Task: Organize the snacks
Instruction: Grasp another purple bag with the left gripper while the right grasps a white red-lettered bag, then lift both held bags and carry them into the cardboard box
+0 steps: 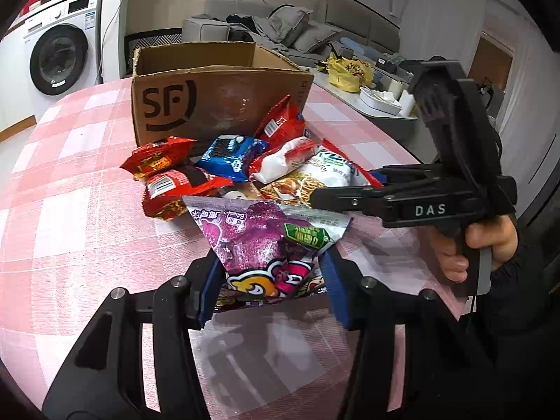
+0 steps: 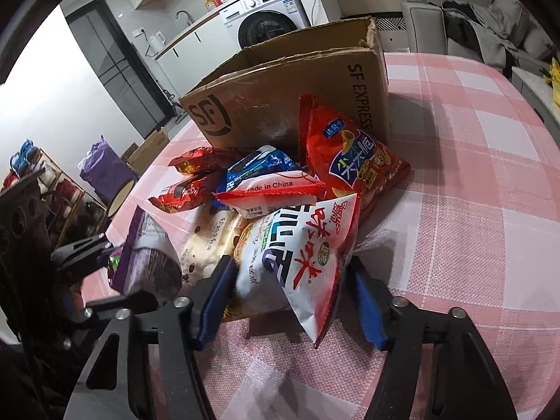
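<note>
A pile of snack packets lies on the pink checked tablecloth (image 1: 87, 210) in front of an open brown SF cardboard box (image 1: 210, 94). My left gripper (image 1: 273, 280) is shut on a purple snack packet (image 1: 266, 241) at the pile's near edge. My right gripper (image 2: 290, 297) is shut on a white and red noodle packet (image 2: 297, 255); it also shows in the left wrist view (image 1: 350, 199) reaching in from the right. Red packets (image 1: 171, 182), a blue cookie packet (image 1: 231, 155) and a red chip bag (image 2: 350, 154) lie near the box (image 2: 287, 105).
A washing machine (image 1: 59, 56) stands beyond the table at the back left. A grey sofa with clothes (image 1: 290, 28) and a low table with a yellow bag (image 1: 350, 70) stand behind. The table edge curves round at the right.
</note>
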Demonstrator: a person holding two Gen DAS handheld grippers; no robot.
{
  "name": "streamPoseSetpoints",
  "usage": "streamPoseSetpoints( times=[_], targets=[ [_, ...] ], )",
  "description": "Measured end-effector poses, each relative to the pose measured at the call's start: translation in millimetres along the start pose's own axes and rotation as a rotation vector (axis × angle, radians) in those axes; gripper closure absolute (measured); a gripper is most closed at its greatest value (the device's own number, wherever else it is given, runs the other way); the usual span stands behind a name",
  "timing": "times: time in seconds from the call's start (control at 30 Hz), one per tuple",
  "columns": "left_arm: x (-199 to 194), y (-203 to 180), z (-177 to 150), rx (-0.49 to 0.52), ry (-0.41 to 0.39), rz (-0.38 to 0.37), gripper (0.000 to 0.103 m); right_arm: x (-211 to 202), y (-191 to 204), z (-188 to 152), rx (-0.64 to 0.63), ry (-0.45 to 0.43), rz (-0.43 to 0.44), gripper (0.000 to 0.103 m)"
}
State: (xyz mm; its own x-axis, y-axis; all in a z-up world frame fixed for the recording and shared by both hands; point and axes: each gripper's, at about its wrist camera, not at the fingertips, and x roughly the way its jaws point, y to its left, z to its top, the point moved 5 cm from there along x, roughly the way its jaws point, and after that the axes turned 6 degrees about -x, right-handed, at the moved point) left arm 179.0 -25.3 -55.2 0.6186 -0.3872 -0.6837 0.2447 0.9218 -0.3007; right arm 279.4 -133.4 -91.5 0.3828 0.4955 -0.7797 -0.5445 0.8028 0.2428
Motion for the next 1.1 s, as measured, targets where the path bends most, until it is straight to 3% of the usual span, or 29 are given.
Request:
streamPoseSetpoints(
  times=[0.37, 1.1],
  targets=[
    [-17, 11, 4, -0.034, -0.045, 0.029, 0.054, -20, 8, -16, -0.026, -0.048, 0.008, 0.052],
    [-39, 25, 24, -0.084, -0.139, 0.095, 0.054, -74, 11, -2, -0.017, -0.227, 0.041, 0.053]
  ],
)
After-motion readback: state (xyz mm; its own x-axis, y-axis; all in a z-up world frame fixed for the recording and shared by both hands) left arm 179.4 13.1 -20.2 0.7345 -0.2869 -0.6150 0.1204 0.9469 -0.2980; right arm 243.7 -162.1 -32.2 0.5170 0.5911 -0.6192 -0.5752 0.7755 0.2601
